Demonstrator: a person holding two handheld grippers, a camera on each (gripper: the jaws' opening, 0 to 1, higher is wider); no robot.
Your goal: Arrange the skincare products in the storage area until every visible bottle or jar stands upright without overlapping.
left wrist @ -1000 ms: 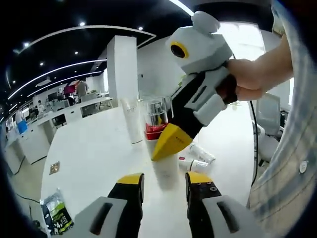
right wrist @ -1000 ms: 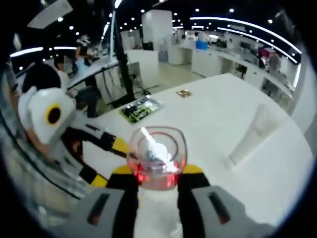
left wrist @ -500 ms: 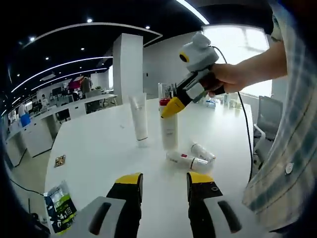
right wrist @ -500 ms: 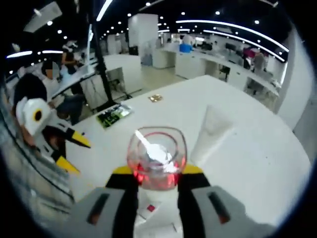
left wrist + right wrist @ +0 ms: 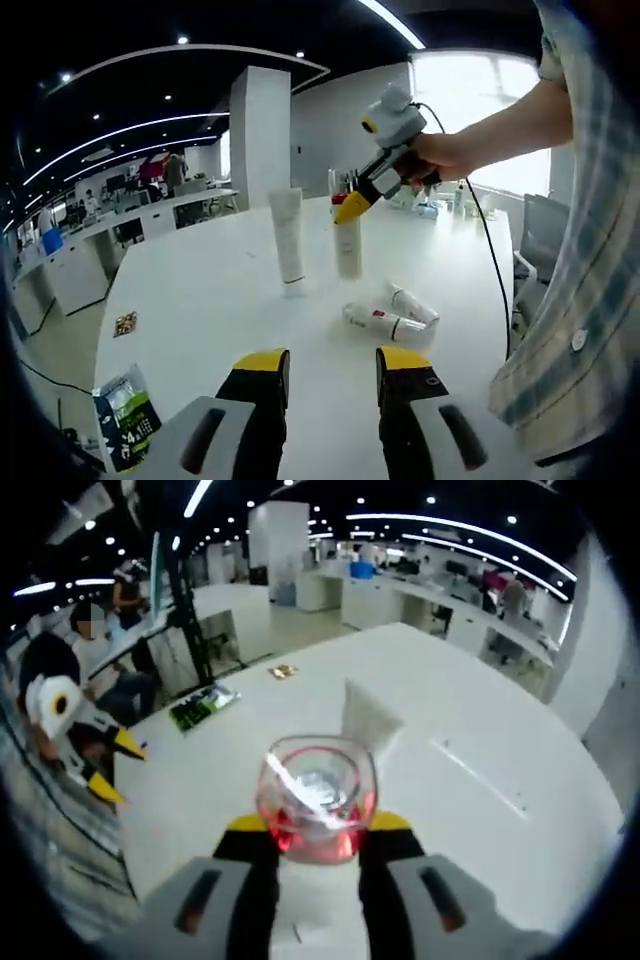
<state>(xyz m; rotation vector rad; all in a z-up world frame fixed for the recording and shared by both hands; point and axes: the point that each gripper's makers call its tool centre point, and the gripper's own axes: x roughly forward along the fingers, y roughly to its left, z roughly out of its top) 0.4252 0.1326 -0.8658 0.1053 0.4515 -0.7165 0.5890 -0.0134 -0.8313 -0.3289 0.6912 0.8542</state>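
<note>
My right gripper (image 5: 316, 826) is shut on the clear, red-banded cap of a white bottle (image 5: 314, 798). In the left gripper view that bottle (image 5: 348, 252) stands upright on the white table (image 5: 200, 300), with the right gripper (image 5: 352, 208) held on its top by a hand. A white tube (image 5: 289, 236) stands upright just left of it, and it rises behind the cap as the tube (image 5: 368, 720) in the right gripper view. Two small white bottles (image 5: 381, 323) (image 5: 412, 304) lie on their sides nearer me. My left gripper (image 5: 332, 366) is open and holds nothing, low over the near table.
A green packet (image 5: 125, 416) lies at the table's near left edge, a small brown item (image 5: 125, 323) beyond it. The same packet (image 5: 203, 707) and the left gripper (image 5: 85, 752) show left in the right gripper view. A person's sleeve (image 5: 585, 250) fills the right side.
The gap between the two grippers has grown; the right gripper and its bottle now sit farther off beside the tube. The left gripper stays open.
</note>
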